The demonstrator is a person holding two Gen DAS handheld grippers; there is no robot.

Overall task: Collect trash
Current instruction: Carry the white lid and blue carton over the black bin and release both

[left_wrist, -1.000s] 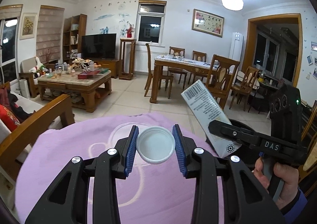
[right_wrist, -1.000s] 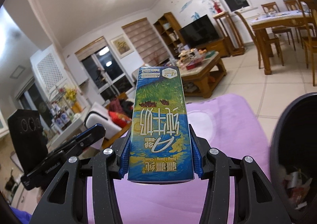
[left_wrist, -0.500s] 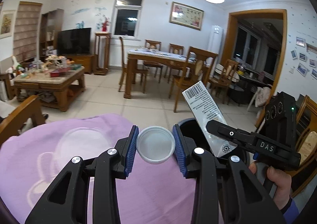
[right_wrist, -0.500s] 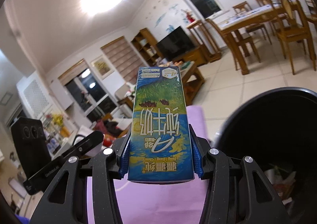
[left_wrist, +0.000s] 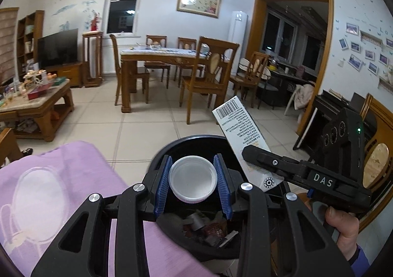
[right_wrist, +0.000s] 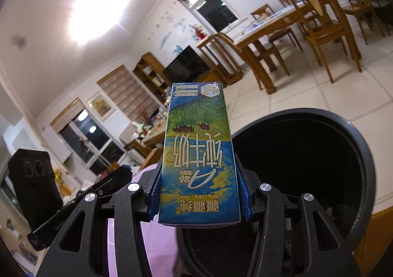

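My left gripper is shut on a white plastic cap, held over the mouth of a round dark trash bin with crumpled waste at its bottom. My right gripper is shut on a blue and green milk carton, gripped near its lower end and sticking up. The same carton shows its white barcode side at the right of the left wrist view, over the bin's right edge. In the right wrist view the bin opens just right of the carton.
A purple cloth covers the surface left of the bin. Behind stand a dining table with wooden chairs, a cluttered coffee table and a TV. A hand holds the right gripper's handle.
Both grippers have swung right, off the purple cloth and to the trash bin. The cap now hangs over the bin's opening, and the carton sits beside its rim. Both grips are unchanged.
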